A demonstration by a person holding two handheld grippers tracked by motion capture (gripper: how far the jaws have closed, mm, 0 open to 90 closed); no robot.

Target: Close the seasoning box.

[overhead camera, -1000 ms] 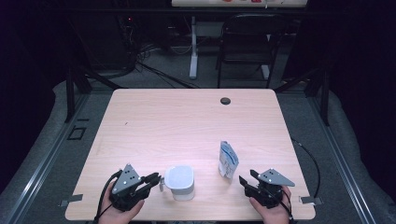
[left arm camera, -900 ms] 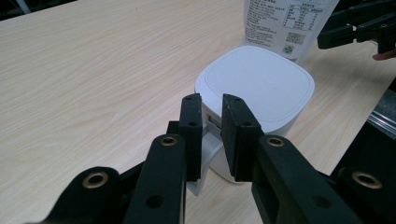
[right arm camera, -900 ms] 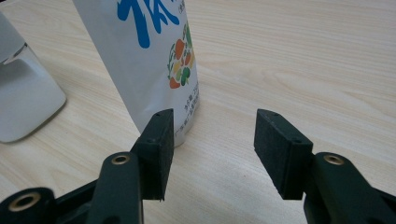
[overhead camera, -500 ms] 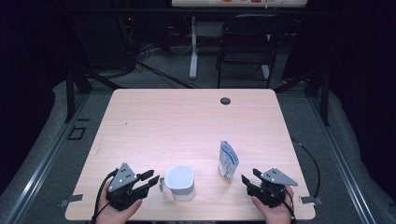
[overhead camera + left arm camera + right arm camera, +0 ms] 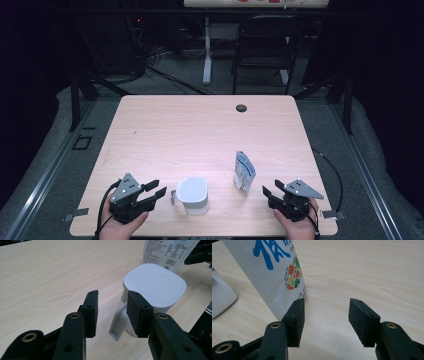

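A white lidded cup (image 5: 192, 194) with a side handle (image 5: 119, 323) stands near the table's front edge. My left gripper (image 5: 156, 190) sits just left of it, open. Its jaws have just been opening and nothing lies between them. In the left gripper view the left gripper (image 5: 112, 305) points at the handle, which sits just past the pads. A white printed pouch (image 5: 244, 171) stands upright to the right of the cup. My right gripper (image 5: 270, 192) rests open a short way right of the pouch. In the right gripper view the pouch (image 5: 270, 272) stands just beyond the left jaw of the right gripper (image 5: 325, 312).
The light wooden table (image 5: 200, 130) has a dark round hole (image 5: 241, 107) near its far edge. Both hands rest at the front edge. A cable (image 5: 334, 172) trails off the right side. A chair (image 5: 265, 45) and desk legs stand beyond the table.
The left gripper's jaws have spread apart and drawn back a little to the left, away from the cup's handle. The right gripper, cup and pouch stay where they were.
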